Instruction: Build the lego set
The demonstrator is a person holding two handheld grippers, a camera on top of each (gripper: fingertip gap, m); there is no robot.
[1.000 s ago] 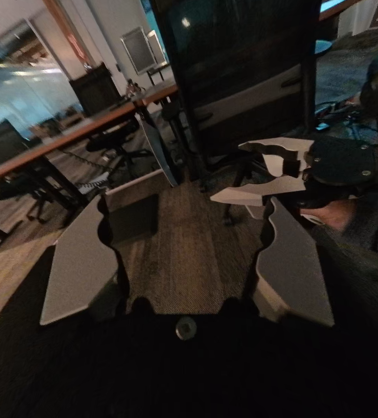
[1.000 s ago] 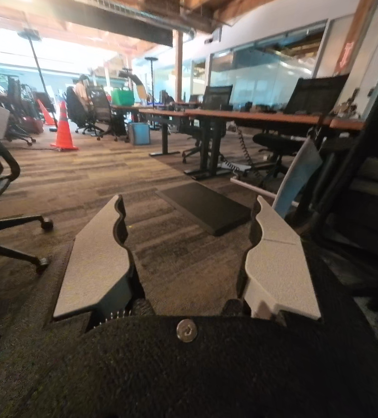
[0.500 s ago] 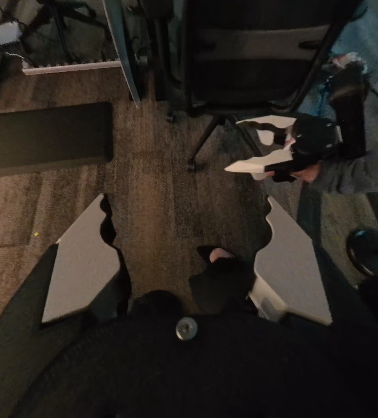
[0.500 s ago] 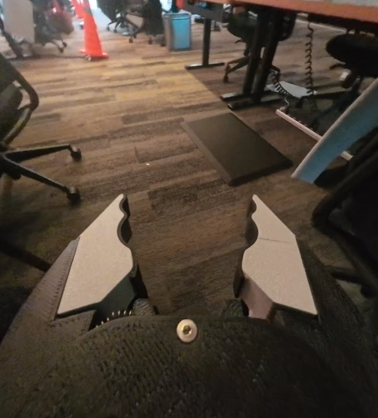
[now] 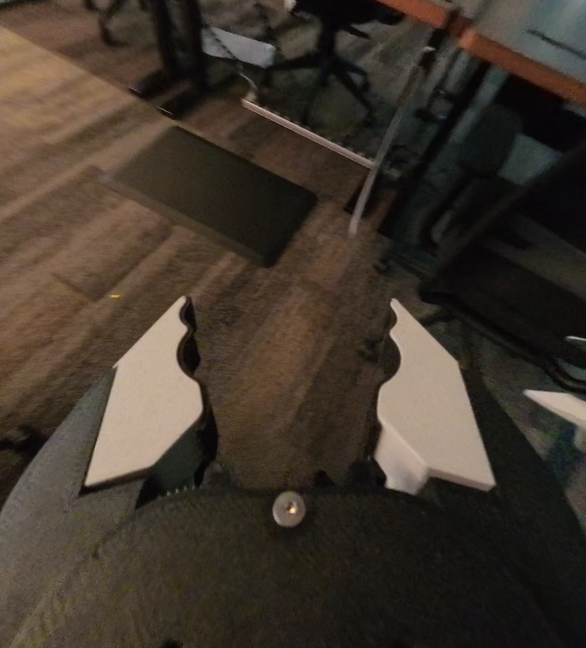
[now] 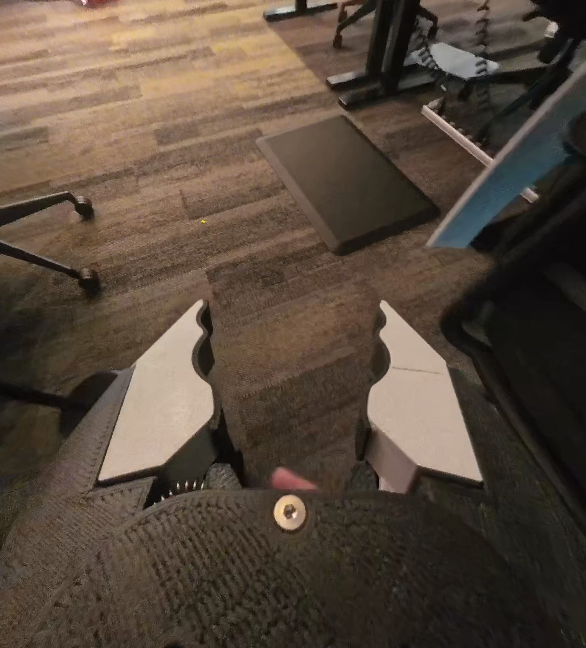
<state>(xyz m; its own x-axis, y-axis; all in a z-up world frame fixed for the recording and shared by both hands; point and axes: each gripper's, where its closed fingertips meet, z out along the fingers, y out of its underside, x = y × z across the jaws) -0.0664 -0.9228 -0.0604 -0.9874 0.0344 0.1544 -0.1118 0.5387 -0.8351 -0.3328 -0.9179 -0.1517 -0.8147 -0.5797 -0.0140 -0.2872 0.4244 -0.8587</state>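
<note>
Carpet [image 6: 165,147] nearer than before, left tool [image 5: 289,305] and right tool [image 6: 293,308] both released, empty.

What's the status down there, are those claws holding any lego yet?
Left gripper open, empty. Right gripper open, empty. No lego in view, only carpet. Black floor mat and office chair base ahead.

Our left gripper [image 5: 289,305] has two pale grey, flat, wedge-shaped fingers [image 5: 151,396] with scalloped black inner edges, set in a rough-textured black printed body with a round silver screw [image 5: 288,508] at six o'clock. Our right gripper [image 6: 293,308] matches: the same pale fingers [image 6: 163,403], a ribbed black shell, a silver hex-socket screw [image 6: 289,513], and small gear teeth at seven o'clock.
</note>
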